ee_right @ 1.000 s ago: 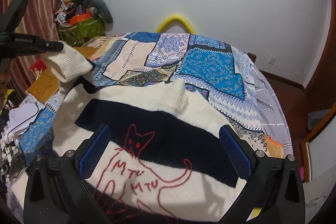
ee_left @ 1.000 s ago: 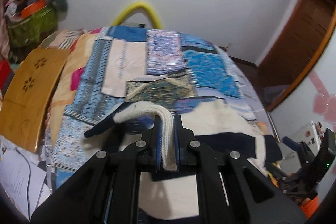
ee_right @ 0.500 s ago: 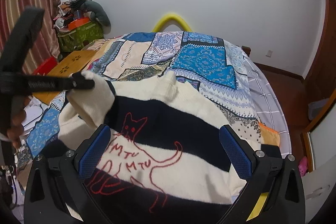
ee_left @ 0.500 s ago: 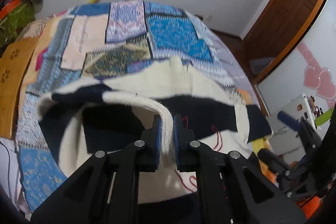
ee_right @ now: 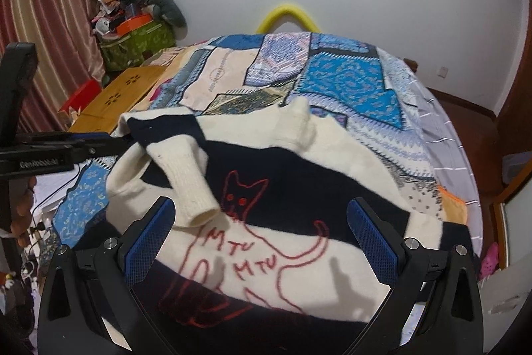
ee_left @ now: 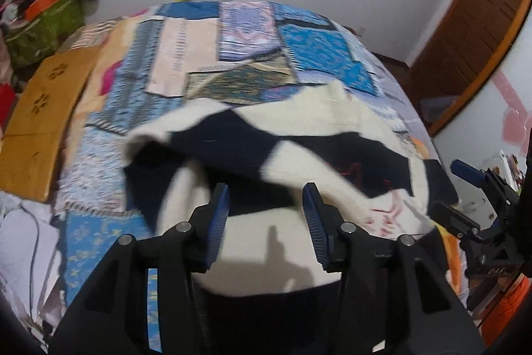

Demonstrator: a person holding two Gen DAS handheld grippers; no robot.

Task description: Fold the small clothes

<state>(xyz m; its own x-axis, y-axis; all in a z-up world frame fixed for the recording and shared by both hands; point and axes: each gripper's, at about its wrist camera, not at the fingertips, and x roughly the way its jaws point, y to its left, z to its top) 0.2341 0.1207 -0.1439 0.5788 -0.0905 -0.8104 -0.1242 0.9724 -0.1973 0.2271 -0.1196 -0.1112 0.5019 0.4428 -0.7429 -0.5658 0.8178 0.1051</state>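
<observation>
A cream and navy striped sweater (ee_right: 299, 188) with a red cat outline and "MTU" letters lies on the patchwork bed. Its left sleeve (ee_right: 186, 182) lies folded across the chest, cream cuff toward me. The sweater also shows in the left wrist view (ee_left: 299, 135), blurred. My left gripper (ee_left: 266, 222) is open and empty just above the sweater's left side; it shows at the left edge of the right wrist view (ee_right: 66, 145). My right gripper (ee_right: 262, 242) is wide open and empty over the sweater's lower half; it shows at the right of the left wrist view (ee_left: 475, 208).
The patchwork quilt (ee_right: 349, 82) covers the bed. A wooden lap table (ee_right: 123, 95) and a cluttered green box (ee_right: 136, 39) stand at the left. A yellow arch (ee_right: 287, 16) sits behind the bed. A door (ee_left: 465, 39) is at the right.
My left gripper carried the sleeve cuff across onto the sweater's chest, then opened and let it go. The right gripper stayed open over the sweater.
</observation>
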